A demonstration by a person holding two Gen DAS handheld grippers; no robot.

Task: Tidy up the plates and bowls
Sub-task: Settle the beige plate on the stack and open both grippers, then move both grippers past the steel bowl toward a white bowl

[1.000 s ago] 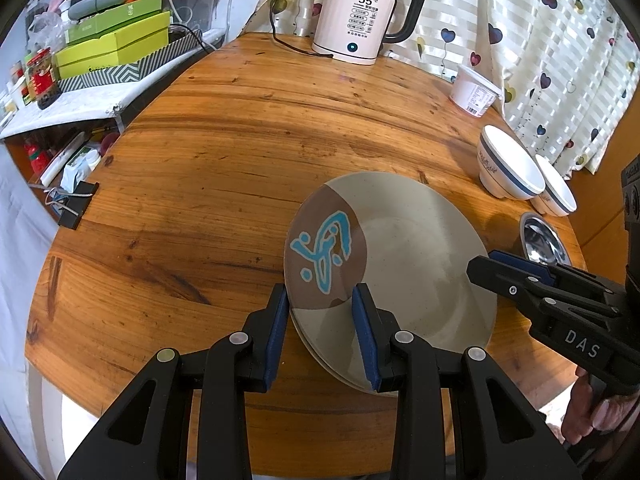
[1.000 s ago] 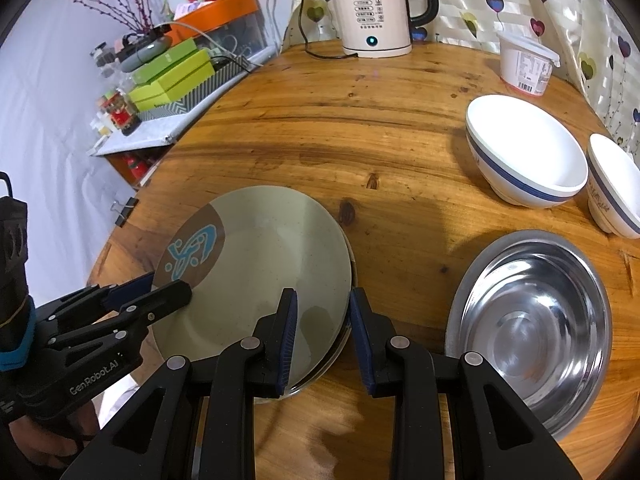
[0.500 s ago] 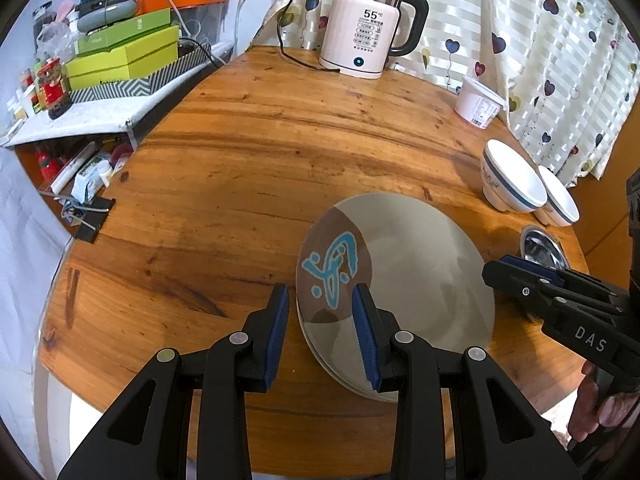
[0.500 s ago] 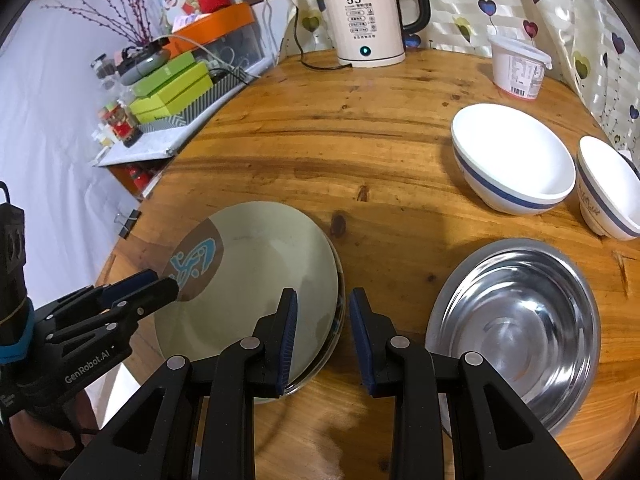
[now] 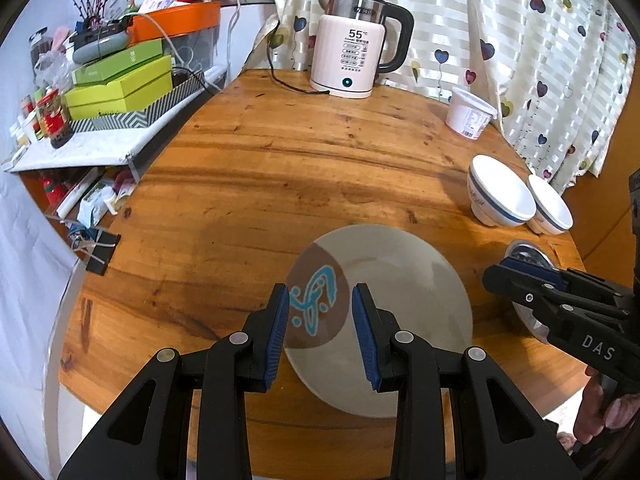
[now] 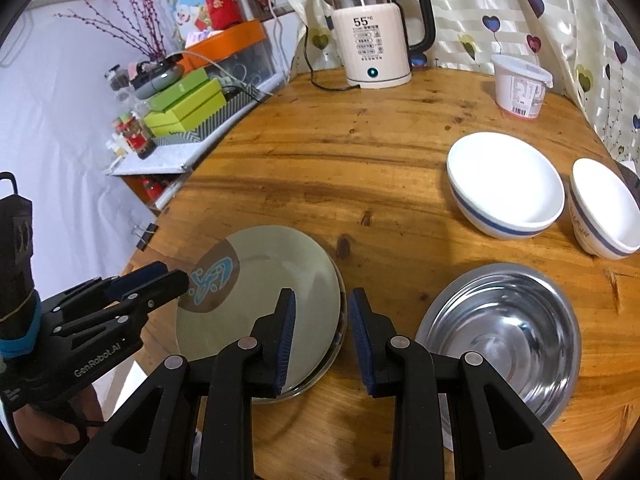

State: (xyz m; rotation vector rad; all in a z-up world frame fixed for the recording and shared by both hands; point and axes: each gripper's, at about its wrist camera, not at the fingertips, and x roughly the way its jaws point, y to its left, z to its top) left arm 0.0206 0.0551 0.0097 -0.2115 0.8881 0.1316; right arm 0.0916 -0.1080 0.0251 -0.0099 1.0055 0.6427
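The left gripper hangs over the near-left part of the plates, its blue-padded jaws part open with nothing between them; the plates lie below, not gripped. The right gripper hangs over the plates' right edge, jaws likewise apart and empty, one pad above the rim and the other above bare wood.

The plates are a small stack, grey-green, the top one marked with a brown patch and a blue figure on its left side. A second rim shows under it in the right wrist view. The stack sits flat near the front edge of the round wooden table.

Just right of the plates stands a steel bowl, upright and empty, near but not touching them. Behind the steel bowl, farther from the plates, are two white bowls with blue bands: a large one and a smaller one to its right, close together. Well behind the plates, at the table's far edge, stands a kettle, with a white tub to its right. A hand shows at the right gripper's handle.
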